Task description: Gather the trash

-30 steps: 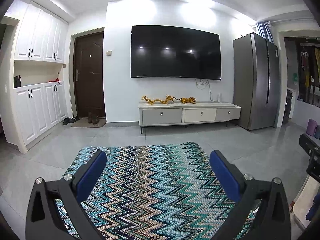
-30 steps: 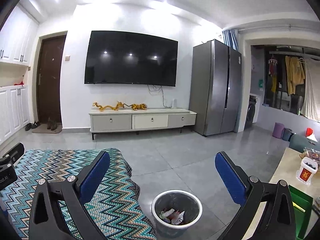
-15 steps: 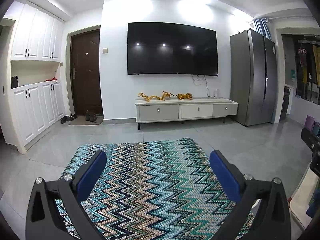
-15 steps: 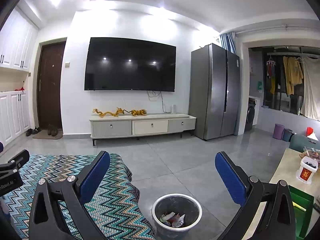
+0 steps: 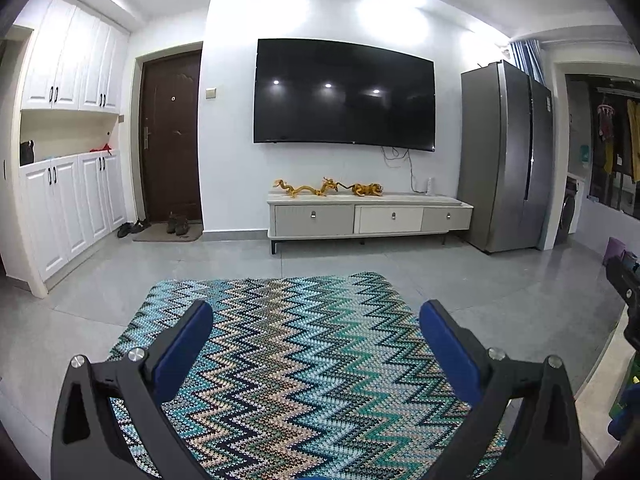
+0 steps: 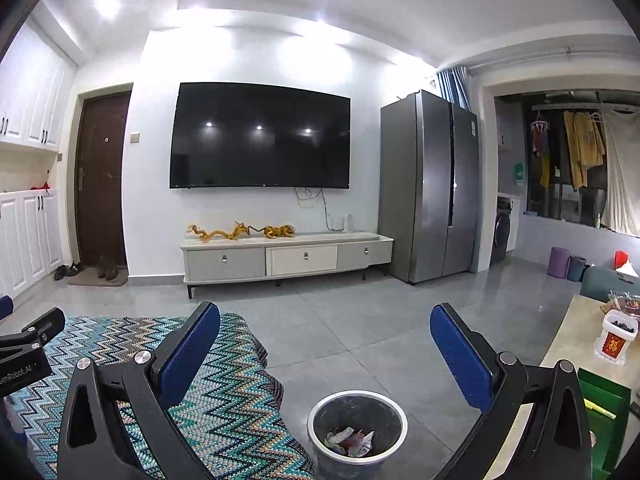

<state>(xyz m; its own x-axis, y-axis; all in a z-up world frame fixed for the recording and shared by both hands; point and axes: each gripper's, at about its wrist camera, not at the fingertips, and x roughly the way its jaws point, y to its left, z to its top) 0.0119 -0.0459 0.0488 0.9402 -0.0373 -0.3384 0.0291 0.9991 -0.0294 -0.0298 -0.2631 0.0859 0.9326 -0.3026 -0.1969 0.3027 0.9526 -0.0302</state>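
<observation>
The bin (image 6: 357, 432) stands on the floor (image 6: 360, 320) between the zigzag throw (image 6: 224, 400) on its left and the worktop (image 6: 576, 336) on its right — trash (image 6: 350, 442) lies inside it. Behind, against the wall, the cabinet (image 6: 288, 258) sits under the television (image 6: 260, 136) — refrigerator (image 6: 430, 188) to its right, door (image 6: 102, 176) to its left.

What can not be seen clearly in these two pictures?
- Trash bin contents, right wrist view: small and jumbled, single items unreadable.
- Table on the right: cut off by the picture edge.
- Floor under the zigzag blanket, left wrist view: covered.
- Right gripper, left wrist view: only partly in frame.

Woven zigzag cloth (image 5: 304, 368), glossy grey floor tiles (image 6: 360, 320), brushed-metal fridge (image 6: 430, 184).
</observation>
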